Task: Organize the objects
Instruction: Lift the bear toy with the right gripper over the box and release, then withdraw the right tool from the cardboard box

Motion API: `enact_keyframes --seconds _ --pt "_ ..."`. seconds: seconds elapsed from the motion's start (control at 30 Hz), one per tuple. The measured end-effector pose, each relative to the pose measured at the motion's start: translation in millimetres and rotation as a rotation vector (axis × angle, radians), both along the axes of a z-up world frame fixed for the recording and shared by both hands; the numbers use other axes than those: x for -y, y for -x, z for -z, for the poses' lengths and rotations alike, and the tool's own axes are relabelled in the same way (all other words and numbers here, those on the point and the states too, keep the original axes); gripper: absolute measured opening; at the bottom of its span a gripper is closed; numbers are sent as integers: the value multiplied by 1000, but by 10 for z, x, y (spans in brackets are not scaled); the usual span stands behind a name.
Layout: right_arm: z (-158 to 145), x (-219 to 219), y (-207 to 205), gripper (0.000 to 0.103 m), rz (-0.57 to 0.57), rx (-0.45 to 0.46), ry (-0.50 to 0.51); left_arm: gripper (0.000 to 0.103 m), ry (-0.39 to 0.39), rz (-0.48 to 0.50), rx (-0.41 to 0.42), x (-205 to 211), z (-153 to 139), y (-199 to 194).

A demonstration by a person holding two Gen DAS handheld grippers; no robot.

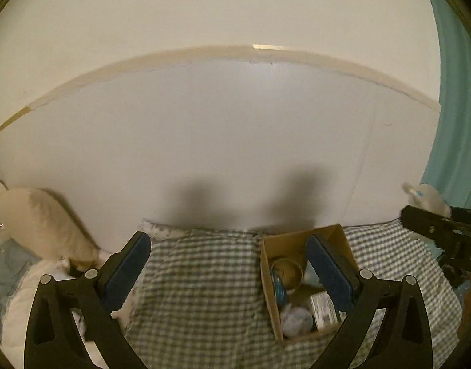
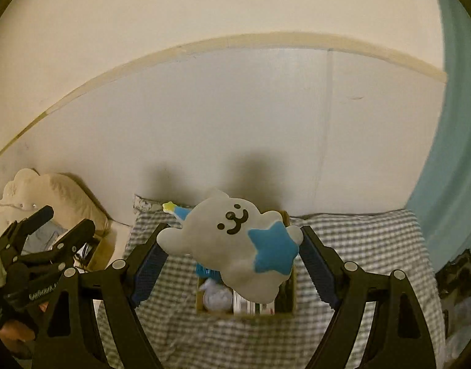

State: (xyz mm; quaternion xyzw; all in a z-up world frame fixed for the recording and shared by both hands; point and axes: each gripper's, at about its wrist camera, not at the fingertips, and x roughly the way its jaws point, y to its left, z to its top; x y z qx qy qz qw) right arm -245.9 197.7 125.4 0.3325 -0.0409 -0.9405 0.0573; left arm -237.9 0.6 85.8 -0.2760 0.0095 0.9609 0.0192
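The right gripper [image 2: 232, 258] holds the white plush toy [image 2: 235, 246] between its fingers, above the cardboard box [image 2: 292, 295]. The left gripper [image 1: 227, 272] is wide open and holds nothing.

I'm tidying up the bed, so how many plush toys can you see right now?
2. A white plush with a blue star sits between the right gripper fingers over the cardboard box. A cream plush leans against the wall at far left. Others may be hidden in the box.

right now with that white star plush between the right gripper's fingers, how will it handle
The white plush looks soft and probably light, so it should squash rather than slip against the right gripper pads. Its limbs overhang and would likely flop. Over the cardboard box it should drop harmlessly, unlikely to roll.
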Motion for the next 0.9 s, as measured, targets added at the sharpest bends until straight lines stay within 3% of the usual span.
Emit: enact_keyframes --seconds 0.13,0.27,0.47,0.53,0.67,0.7,0.9 --pt "479 15 553 83 3 59 4 103 2 23 57 -89 449 448" --pt "1101 4 1021 83 6 141 -10 103 78 48 109 -222 991 771" --pt "1645 -16 1438 83 32 213 -36 103 125 54 172 -203 1429 938" --pt "1766 -6 1503 83 43 235 -52 103 126 59 180 -180 1456 949" --pt "1915 -27 1519 87 31 280 9 103 107 49 182 -143 1377 854" --pt "1891 -16 1487 93 38 258 7 103 98 45 177 -134 1338 819" --pt "1356 20 1208 103 83 153 15 103 103 79 124 -188 884 526"
